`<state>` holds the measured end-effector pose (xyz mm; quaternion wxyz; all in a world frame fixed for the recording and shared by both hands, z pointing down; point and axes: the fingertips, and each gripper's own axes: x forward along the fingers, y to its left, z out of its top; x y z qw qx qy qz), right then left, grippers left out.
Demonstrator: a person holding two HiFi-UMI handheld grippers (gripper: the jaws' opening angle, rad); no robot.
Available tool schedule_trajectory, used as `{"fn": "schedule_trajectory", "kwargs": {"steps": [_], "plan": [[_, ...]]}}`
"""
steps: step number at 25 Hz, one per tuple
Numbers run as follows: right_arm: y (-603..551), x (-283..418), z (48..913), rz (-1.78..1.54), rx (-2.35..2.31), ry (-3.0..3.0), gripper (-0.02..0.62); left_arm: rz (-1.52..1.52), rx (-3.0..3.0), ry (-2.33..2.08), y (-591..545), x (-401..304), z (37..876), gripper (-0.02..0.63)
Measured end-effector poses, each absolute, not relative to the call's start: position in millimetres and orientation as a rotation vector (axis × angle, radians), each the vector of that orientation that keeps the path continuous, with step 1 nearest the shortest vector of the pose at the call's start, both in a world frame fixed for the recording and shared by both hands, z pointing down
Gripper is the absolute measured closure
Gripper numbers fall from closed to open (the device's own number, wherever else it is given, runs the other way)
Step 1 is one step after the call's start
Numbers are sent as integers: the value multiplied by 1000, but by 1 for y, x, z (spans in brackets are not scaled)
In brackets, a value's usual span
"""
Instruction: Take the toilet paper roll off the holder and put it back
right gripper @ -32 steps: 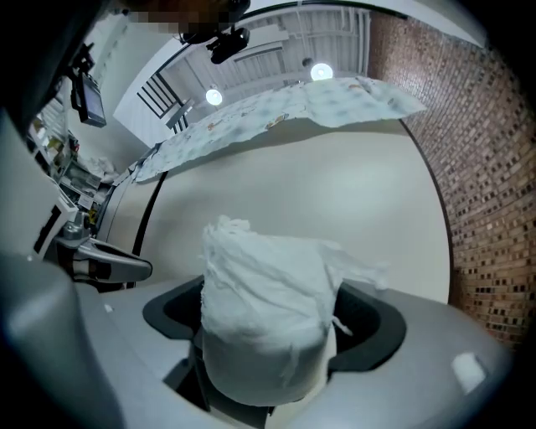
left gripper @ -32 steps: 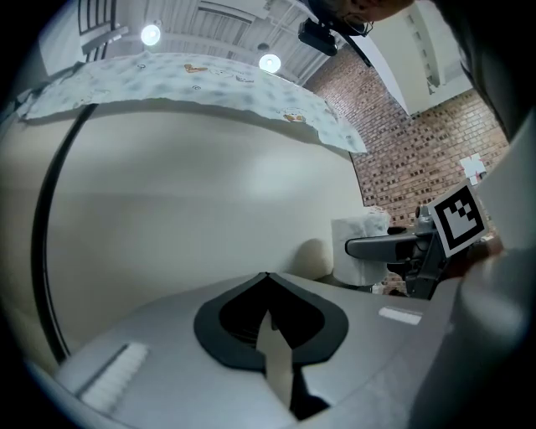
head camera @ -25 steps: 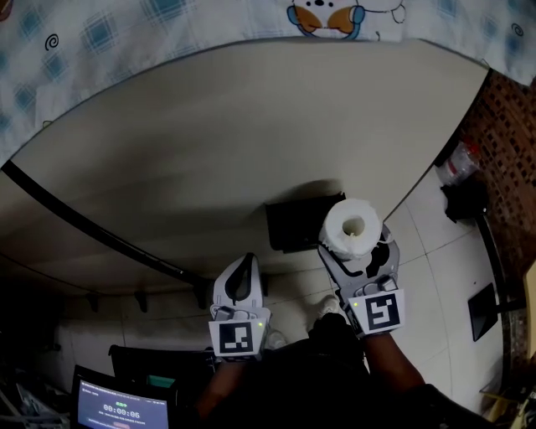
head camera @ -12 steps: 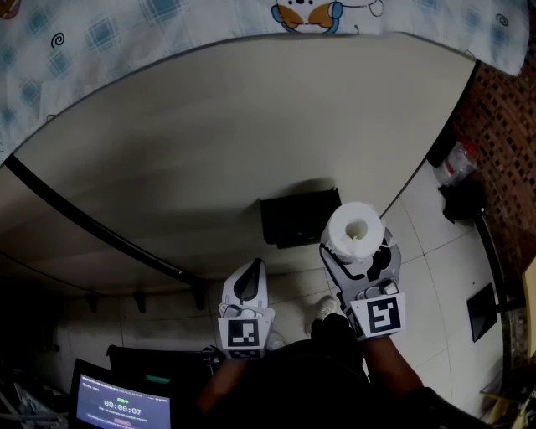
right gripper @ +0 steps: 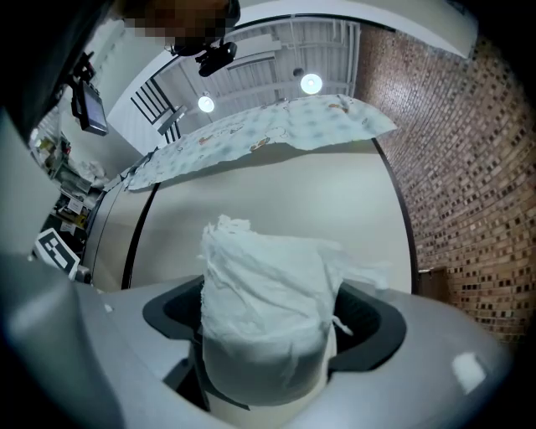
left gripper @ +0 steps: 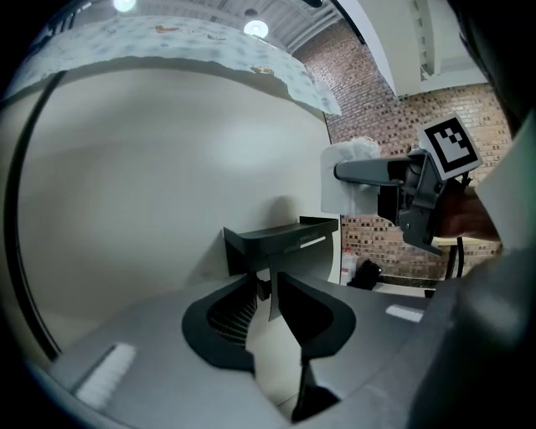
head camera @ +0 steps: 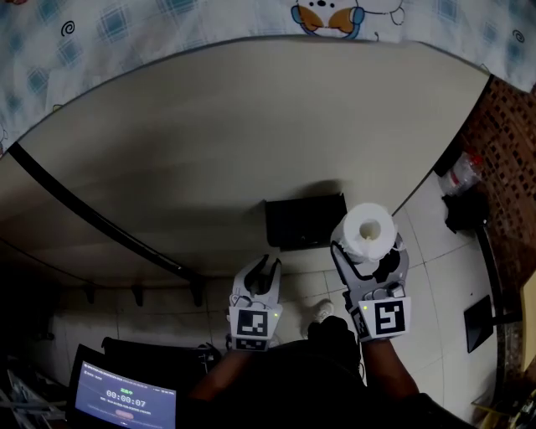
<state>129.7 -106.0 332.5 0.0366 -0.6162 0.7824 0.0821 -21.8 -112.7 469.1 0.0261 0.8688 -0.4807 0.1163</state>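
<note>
A white toilet paper roll [head camera: 369, 232] stands on end between the fingers of my right gripper [head camera: 368, 245], which is shut on it just right of the black wall holder [head camera: 303, 220]. In the right gripper view the roll [right gripper: 266, 293] fills the space between the jaws, with torn paper at its top. My left gripper [head camera: 265, 270] hangs below the holder, jaws a narrow gap apart and holding nothing. In the left gripper view the holder [left gripper: 285, 243] sits on the cream wall just beyond the left gripper [left gripper: 268, 289], and the roll [left gripper: 347, 172] is off to the right.
A patterned cloth [head camera: 167, 25] covers the wall's top. A black pipe [head camera: 92, 218] runs slantwise along the cream wall. A screen with a timer [head camera: 126, 398] is at the lower left. Black items [head camera: 465, 209] lie on the tiled floor by the brick wall [head camera: 511, 134].
The right gripper has drifted slightly right and down with the roll. The left gripper has moved right toward the holder, and its jaws have parted a little.
</note>
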Motion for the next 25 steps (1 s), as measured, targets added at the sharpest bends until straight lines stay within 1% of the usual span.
{"fn": "schedule_trajectory", "kwargs": {"steps": [8,18,25], "plan": [[-111,135,329,266,-1895,2405,147,389,2622,-1436,-123,-11,496,502],[-119,142,332,253,-1896,2412,147,410,2618,-1406,-133,-3,504,503],[-124,147,337,233,-1897,2416,147,349,2632,-1407,-139,-3,500,503]]}}
